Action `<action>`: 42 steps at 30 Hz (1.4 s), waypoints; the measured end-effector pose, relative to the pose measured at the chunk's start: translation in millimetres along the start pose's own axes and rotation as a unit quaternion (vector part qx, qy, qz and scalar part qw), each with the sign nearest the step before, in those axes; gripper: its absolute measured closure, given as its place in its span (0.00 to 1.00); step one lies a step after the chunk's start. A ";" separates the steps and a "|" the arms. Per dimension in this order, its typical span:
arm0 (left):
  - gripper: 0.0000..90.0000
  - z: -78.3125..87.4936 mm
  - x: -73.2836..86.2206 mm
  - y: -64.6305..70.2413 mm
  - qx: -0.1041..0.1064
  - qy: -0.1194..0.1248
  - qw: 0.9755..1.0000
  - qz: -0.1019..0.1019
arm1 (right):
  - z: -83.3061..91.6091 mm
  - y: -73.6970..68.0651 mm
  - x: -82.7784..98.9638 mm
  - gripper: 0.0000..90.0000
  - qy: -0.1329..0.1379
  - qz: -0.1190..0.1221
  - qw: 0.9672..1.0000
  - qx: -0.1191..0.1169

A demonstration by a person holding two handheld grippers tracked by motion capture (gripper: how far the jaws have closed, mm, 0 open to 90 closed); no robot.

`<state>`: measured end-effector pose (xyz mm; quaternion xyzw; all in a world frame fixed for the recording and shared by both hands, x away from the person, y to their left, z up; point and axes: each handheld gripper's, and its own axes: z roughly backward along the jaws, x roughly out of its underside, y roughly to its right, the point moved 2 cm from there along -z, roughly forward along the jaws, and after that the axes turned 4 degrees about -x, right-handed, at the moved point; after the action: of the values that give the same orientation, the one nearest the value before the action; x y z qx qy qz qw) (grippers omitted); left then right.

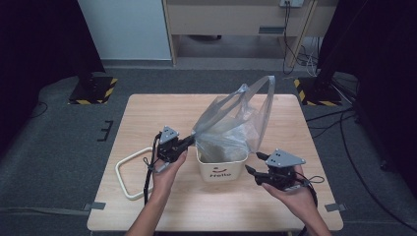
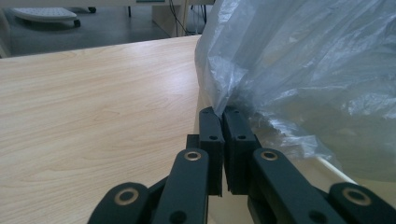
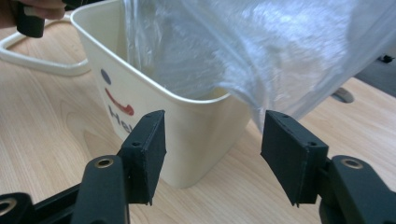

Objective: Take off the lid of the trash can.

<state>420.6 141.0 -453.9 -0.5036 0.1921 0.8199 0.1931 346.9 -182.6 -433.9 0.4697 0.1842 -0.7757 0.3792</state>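
Left gripper [image 1: 189, 141] is pinching the plastic bag's [image 1: 236, 118] left edge, jaws closed on it. Bag is sitting in the cream bin [image 1: 221, 167] at table [image 1: 147, 113] centre. Right gripper [image 1: 253, 163], jaws wide apart, is hovering just right of the bin. Cream frame [image 1: 129, 173] is lying near-left.

We take this for a lab or test room set up for recording, not a home. A lone pale wooden worktop [image 1: 147, 118] stands on grey carpet [image 1: 59, 142] in the middle of the frame, taped down at its lower corners, with black stands on yellow-and-black striped bases [image 1: 93, 89] at upper left and upper right, dark curtains [image 1: 34, 39] along both sides. At the top of the frame we see plain light wooden furniture [image 1: 236, 19] and loose cables [image 1: 300, 54] trailing over the floor.
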 end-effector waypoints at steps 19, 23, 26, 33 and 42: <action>0.96 -7.0 -3.7 -6.8 0.001 -0.009 1.000 -0.006 | -0.4 41.8 -15.5 0.58 0.034 -0.063 0.996 0.051; 0.96 -7.4 -3.7 -8.2 0.004 -0.008 1.000 -0.003 | -11.1 46.8 -20.7 0.61 0.030 -0.073 0.996 0.047; 0.96 -6.6 -3.8 -9.6 0.005 -0.009 1.000 -0.003 | -17.9 46.8 -24.3 0.73 0.028 -0.068 0.996 0.040; 0.97 -5.5 -4.0 -14.0 0.008 -0.006 1.000 0.001 | -19.1 39.4 -28.6 1.00 0.024 -0.056 0.998 0.022; 0.99 -6.6 -8.2 -18.2 0.008 -0.011 1.000 0.000 | -2.2 22.9 -27.0 1.00 0.020 -0.036 0.999 0.008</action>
<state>438.2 152.1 -451.5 -0.4927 0.1967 0.8240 0.1991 373.0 -184.8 -409.9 0.4816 0.2019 -0.7806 0.3435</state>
